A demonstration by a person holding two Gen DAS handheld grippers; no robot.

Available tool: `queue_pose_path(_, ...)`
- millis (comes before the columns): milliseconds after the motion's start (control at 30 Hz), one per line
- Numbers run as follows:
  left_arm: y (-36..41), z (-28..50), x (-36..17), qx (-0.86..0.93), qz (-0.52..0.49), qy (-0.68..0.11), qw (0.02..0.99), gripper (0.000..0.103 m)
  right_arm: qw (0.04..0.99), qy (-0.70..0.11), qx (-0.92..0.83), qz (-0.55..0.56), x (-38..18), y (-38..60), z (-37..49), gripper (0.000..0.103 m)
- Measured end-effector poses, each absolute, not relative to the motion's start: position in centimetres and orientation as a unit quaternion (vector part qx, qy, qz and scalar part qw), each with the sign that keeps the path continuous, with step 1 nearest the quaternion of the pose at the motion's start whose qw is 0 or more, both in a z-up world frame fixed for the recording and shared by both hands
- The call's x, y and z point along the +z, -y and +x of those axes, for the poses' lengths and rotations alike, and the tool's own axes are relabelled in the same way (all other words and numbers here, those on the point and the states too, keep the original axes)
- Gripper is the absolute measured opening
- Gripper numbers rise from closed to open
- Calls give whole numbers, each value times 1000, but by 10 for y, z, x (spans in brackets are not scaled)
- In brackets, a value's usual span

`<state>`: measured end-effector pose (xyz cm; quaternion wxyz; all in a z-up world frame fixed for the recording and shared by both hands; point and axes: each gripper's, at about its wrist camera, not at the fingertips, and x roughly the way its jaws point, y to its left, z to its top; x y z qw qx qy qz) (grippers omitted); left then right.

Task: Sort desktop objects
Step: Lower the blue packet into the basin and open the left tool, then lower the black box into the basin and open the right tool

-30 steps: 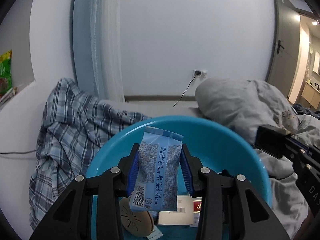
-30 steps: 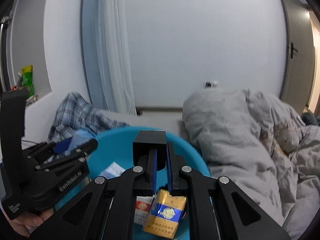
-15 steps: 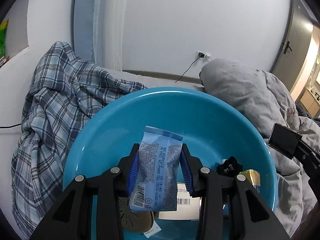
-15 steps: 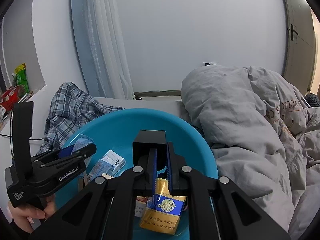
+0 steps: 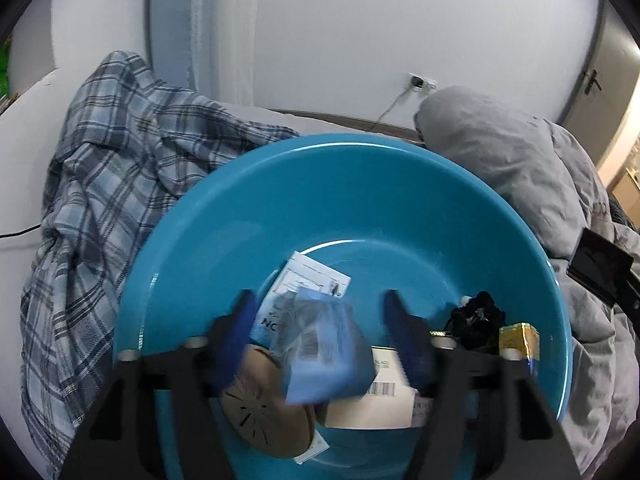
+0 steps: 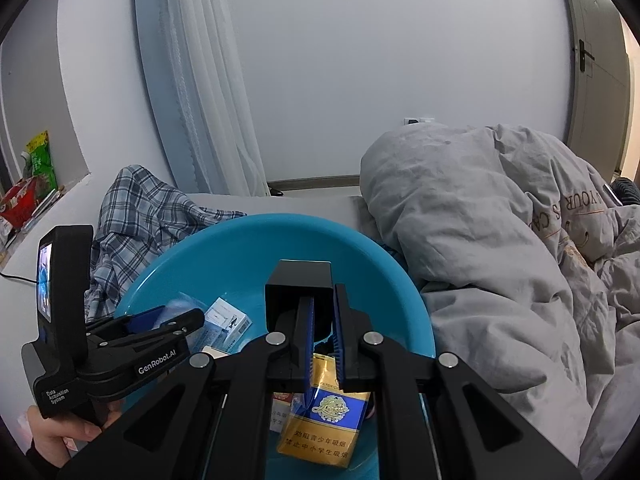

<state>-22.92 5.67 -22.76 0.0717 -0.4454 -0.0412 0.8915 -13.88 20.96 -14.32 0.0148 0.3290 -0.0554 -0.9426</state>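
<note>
A blue snack packet is blurred, loose and tilted between the spread fingers of my left gripper, whose jaws are opening above the blue basin. The pads no longer press on it. In the basin lie a white-and-blue box, a tan disc, a white barcoded box, a black tangle and a gold-and-blue cigarette pack. My right gripper hovers over the basin's near right side, shut on a black box at its tips.
The basin sits on a bed. A plaid shirt lies crumpled to its left and a grey duvet is heaped to its right. Snack bags stand on a ledge at far left. A hand holds the left gripper.
The left gripper sank and tipped down over the basin, then its jaws spread and let go of the blue packet, which is dropping. The right gripper stayed put.
</note>
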Motion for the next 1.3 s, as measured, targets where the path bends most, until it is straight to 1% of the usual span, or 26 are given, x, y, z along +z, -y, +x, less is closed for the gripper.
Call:
queue_pose_path(167,-44,-223,-209,903,-418,74,69,72,13,55,-942,331,-145,-210,-140,7)
queue_pose_path(300,-24,-206,-174,933,-339,103,61,72,17,61,-944,323,-143,-211,-138,7)
queue_pose_path(333,-20,-201,-166,940,-319,105,58,76,18,65,-946,317,-141,-211,-136,7)
queue_pose_path(367,-15,-195,-157,950,-291,104,52,83,22,68,-948,309,-139,-211,-135,7)
queue_pose_path(400,-10,-188,-147,958,-263,102,45,85,25,69,-950,302,-137,-211,-133,7)
queue_pose_path(467,-5,-183,-136,967,-234,92,46,86,29,67,-955,289,-133,-209,-131,7)
queue_pose_path(567,-4,-186,-132,968,-234,75,57,86,34,63,-956,285,-131,-205,-130,7)
queue_pose_path(767,-16,-194,-146,958,-274,55,65,86,42,53,-950,306,-142,-193,-135,7)
queue_pose_path(967,-38,-194,-160,952,-290,30,92,86,54,44,-943,325,-153,-181,-137,7)
queue_pose_path(1067,-43,-195,-162,951,-294,25,93,86,55,38,-935,348,-162,-176,-141,7)
queue_pose_path(1233,-45,-196,-166,947,-306,21,93,86,71,60,-916,389,-180,-176,-148,7)
queue_pose_path(1300,-45,-197,-168,946,-309,19,94,86,68,52,-911,404,-187,-173,-151,7)
